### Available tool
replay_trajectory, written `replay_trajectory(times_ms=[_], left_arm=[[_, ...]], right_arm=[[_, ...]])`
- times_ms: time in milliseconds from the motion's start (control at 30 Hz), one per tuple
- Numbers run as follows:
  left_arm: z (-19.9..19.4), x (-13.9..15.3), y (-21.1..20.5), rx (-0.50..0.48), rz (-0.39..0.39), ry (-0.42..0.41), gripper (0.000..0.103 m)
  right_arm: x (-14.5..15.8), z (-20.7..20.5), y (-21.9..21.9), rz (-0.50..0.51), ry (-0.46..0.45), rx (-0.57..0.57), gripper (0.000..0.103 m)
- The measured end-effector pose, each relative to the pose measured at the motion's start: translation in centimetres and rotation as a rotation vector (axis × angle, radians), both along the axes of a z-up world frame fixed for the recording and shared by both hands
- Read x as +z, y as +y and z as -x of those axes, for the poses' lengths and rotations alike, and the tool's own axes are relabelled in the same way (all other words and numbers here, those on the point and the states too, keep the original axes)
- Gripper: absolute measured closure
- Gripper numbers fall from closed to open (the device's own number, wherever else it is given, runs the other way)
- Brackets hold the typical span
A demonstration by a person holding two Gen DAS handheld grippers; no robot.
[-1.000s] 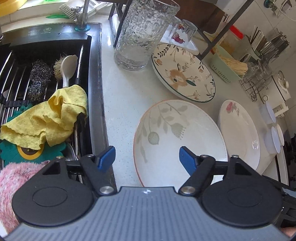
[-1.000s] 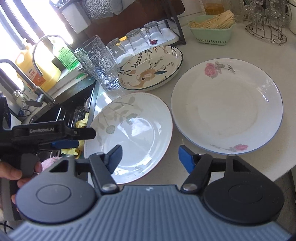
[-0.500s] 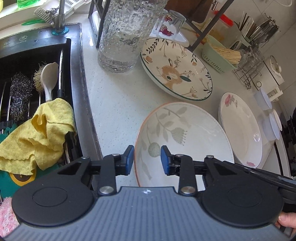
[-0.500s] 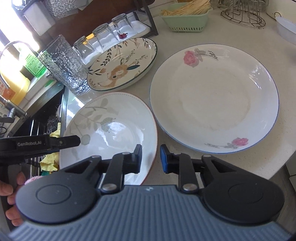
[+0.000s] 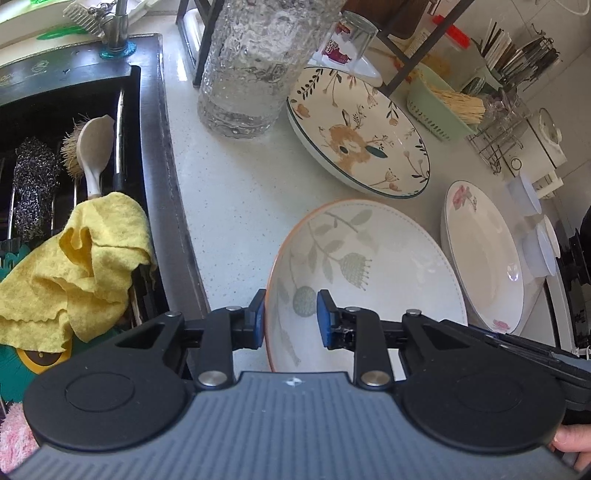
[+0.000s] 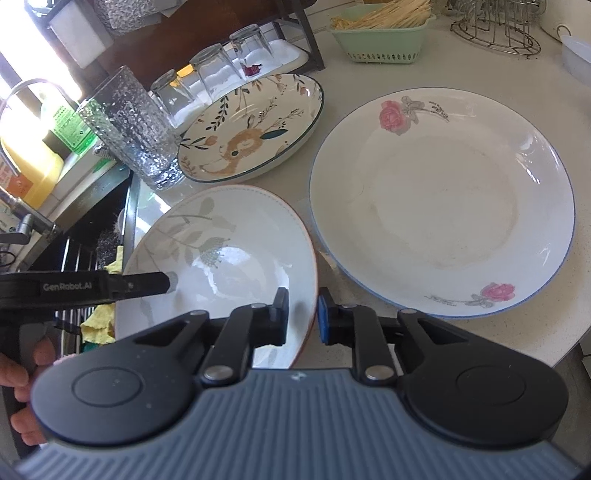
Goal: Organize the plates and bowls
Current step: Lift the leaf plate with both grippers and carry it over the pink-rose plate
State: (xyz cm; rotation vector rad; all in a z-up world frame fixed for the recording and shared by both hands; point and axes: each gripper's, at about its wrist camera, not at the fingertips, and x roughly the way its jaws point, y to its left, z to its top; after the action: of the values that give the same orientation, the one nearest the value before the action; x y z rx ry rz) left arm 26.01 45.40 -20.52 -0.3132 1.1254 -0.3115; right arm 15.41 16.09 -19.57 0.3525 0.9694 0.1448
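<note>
Leaf-patterned white ceramic plate (image 5: 369, 266) beside glass tumbler (image 5: 255, 62) is clamped at opposite rims by left gripper (image 5: 290, 317) and right gripper (image 6: 303, 315), likely for lifting.

Clutter sitting around the sink and along the desk

A textured glass tumbler (image 5: 255, 66) is standing on the pale desk (image 5: 229, 192) just beside the dark sink (image 5: 70, 110) — in the sink, a yellow cloth (image 5: 77, 266) is lying crumpled near a steel scourer (image 5: 35, 184) and a brush (image 5: 94, 151). Farther back, upturned drinking glasses (image 6: 214, 72) are resting on a white tray — a green basket (image 6: 384, 35) of pale sticks is sitting near a wire rack (image 6: 495, 27), and a yellow bottle (image 6: 27, 162) is standing by the tap (image 5: 116, 27).
</note>
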Motion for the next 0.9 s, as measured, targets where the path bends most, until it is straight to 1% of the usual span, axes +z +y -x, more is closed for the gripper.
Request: replay_trajectory(times_ms=[67,300,400,500,600,667,767,900], left_arm=[[0.1,0.4,0.5,0.004,0.008,0.009,0.073],[0.5,2.7,0.7,0.009,0.019,0.001,0.073],[0.8,4.2,0.1,0.004,0.008,0.001,0.072],[1.0,5.6,-0.5,-0.003,0.022,0.005,0.072],[1.1,6.7,-1.6,-0.038,0.034,-0.016,0.072],[1.0,7.2,-2.3,-0.064,0.063,-0.024,0.068],[0.8,7.4,-3.7,-0.080,0.095,-0.022,0.069],[0.8,7.8,-6.9,-0.104,0.068,-0.039,0.069]], right_arm=[[0.2,0.3,0.2,-0.016,-0.010,0.019,0.083],[1.7,1.2,0.2,-0.047,-0.057,0.070,0.083],[2.6,1.4,-0.1,-0.039,-0.054,0.080,0.083],[3.9,1.7,-0.7,-0.044,-0.054,0.087,0.083],[4.9,2.1,-1.9,-0.060,-0.065,0.080,0.083],[5.6,2.3,-2.7,-0.060,-0.074,0.073,0.083],[6.6,2.5,-4.2,-0.058,-0.101,0.062,0.083],[7.2,2.3,-6.6,-0.062,-0.119,0.039,0.083]])
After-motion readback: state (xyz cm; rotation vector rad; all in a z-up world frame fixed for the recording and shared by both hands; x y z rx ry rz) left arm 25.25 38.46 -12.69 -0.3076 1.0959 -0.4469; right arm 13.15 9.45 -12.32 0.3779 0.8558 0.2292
